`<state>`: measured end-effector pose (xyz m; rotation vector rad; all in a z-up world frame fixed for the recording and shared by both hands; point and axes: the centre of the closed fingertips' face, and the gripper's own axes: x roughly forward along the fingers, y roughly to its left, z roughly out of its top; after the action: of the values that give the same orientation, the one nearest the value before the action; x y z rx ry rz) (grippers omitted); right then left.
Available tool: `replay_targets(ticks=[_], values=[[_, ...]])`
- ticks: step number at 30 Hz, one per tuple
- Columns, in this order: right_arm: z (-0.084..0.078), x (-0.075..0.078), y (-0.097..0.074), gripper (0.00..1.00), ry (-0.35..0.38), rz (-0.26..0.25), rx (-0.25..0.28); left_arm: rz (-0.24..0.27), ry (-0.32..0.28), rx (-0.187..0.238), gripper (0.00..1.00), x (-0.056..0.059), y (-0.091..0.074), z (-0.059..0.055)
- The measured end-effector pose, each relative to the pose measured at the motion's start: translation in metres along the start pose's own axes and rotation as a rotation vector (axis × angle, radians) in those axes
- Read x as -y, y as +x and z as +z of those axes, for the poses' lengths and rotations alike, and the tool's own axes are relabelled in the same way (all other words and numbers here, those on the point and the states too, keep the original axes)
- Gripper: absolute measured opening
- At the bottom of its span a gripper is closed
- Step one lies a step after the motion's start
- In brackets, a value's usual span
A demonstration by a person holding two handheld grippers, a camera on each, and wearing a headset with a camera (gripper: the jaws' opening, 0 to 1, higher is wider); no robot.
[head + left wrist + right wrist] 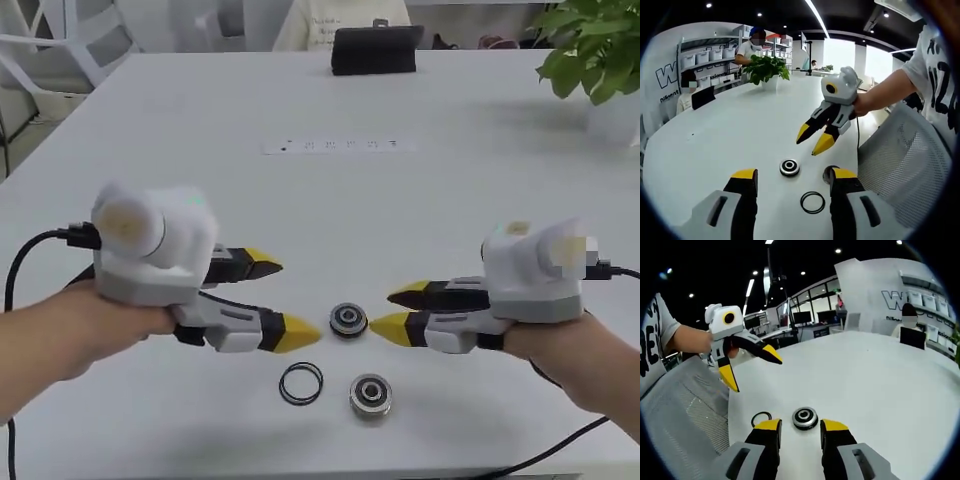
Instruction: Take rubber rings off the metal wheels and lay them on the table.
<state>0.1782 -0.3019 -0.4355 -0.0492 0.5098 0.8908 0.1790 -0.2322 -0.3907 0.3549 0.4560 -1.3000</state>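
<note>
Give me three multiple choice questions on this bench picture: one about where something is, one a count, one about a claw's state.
1. Where does the loose rubber ring lie?
A. In the plant pot.
B. Around a wheel.
C. Flat on the table, left of the near wheel in the head view.

2. How many metal wheels are on the table?
A. One.
B. Two.
C. Four.

3. How is the left claw?
A. Open, gripping nothing.
B. Shut on the ring.
C. Shut on a wheel.

Key:
1 C, it lies bare beside that wheel.
2 B, the far wheel sits by the claw tips and the other sits nearer the person.
3 A, its jaws stand apart above the table.
</note>
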Motion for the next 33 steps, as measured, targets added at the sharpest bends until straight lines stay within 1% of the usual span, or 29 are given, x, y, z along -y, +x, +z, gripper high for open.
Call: replay_targets(ticks=[4, 9, 20, 33], values=[[-0.003, 0.003, 0.002, 0.3, -0.003, -0.002, -0.01, -0.006, -0.001, -0.002, 0.55, -0.001, 0.005, 0.0], [-0.007, 0.006, 0.004, 0.31, -0.012, -0.005, -0.025, -0.009, -0.005, -0.014, 0.54, -0.005, 0.012, -0.004], [-0.014, 0.004, 0.009, 0.32, -0.018, 0.003, -0.052, -0.015, -0.02, -0.028, 0.53, -0.011, 0.022, -0.009], [-0.02, 0.01, 0.015, 0.31, -0.017, 0.012, -0.072, -0.029, -0.032, -0.045, 0.51, -0.011, 0.034, -0.015]])
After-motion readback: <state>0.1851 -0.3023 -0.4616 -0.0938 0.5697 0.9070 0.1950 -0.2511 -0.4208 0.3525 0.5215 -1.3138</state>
